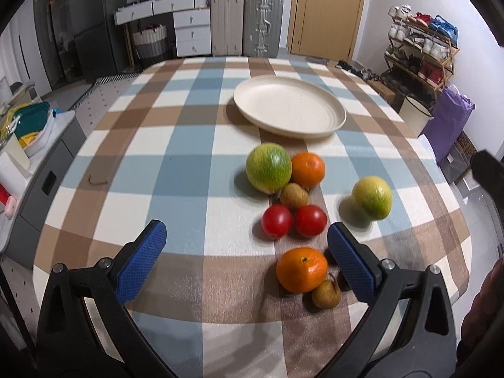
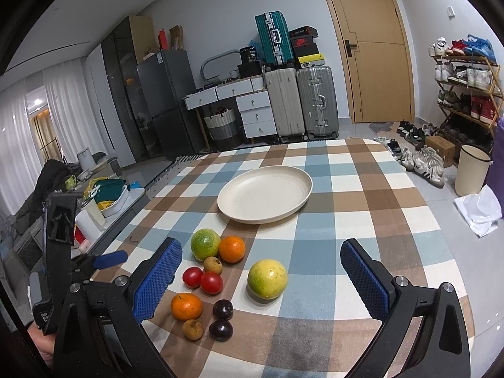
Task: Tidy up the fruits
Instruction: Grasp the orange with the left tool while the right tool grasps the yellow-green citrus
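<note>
A cream plate (image 1: 289,107) (image 2: 264,193) lies empty on the checked table. In front of it lie a green fruit (image 1: 268,167) (image 2: 204,244), a far orange (image 1: 307,170) (image 2: 232,249), two red tomatoes (image 1: 277,221) (image 2: 211,282), a yellow-green fruit (image 1: 371,197) (image 2: 267,278), a near orange (image 1: 301,270) (image 2: 186,306), small brown fruits (image 1: 294,195) (image 2: 192,329) and two dark plums (image 2: 222,309). My left gripper (image 1: 246,236) is open and empty, hovering near the fruit cluster. My right gripper (image 2: 261,255) is open and empty above the yellow-green fruit.
The left gripper's body (image 2: 60,220) shows at the left in the right wrist view. A side cabinet with containers (image 1: 28,132) stands left of the table. Suitcases (image 2: 299,100), a shoe rack (image 2: 466,94) and a bucket (image 2: 472,173) stand beyond the table.
</note>
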Demonstrator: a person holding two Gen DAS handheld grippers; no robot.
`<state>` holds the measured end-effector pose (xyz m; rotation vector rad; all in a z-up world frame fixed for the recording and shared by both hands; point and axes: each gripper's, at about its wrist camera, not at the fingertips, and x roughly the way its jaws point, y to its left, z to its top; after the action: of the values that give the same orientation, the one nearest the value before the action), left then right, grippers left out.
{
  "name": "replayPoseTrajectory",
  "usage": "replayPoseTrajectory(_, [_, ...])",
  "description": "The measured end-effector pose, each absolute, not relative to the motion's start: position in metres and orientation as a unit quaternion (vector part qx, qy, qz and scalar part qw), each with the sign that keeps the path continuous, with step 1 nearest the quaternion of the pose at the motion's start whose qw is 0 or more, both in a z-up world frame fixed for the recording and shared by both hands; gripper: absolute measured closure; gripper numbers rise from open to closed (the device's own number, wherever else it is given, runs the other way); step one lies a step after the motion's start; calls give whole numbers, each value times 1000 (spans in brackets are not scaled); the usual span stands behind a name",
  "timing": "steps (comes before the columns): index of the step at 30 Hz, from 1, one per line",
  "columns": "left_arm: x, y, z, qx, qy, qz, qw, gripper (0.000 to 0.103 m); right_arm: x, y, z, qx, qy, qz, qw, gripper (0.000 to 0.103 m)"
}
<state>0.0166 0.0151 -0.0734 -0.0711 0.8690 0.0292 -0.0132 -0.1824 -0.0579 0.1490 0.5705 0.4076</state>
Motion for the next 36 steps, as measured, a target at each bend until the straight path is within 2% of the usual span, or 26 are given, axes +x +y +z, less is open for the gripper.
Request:
replayPoseTrajectory(15, [26,17,-109,-69,478,-34,875,4,-7,-183,-65,74,292,195,933,0])
replayPoseTrajectory(21, [32,14,-118,-90,490,-72,864,18,-4,-183,-69,76,283,196,936,0])
replayPoseTrajectory(27, [32,10,-123,-114,494,-124,853,49,-3,-187,-73,82,289,196,933,0])
replayPoseTrajectory(28, [32,11,-124,-126,492,-139,850,60,-3,-188,-73,85,292,195,932,0])
replayPoseTrajectory(29, [33,11,-126,-139,494,-154,844,65,-3,-190,-74,88,291,196,932,0])
replayPoseTrajectory(36, [30,17,-128,-171,489,-168,839,65,1,-200,-83,130,291,233,919,0])
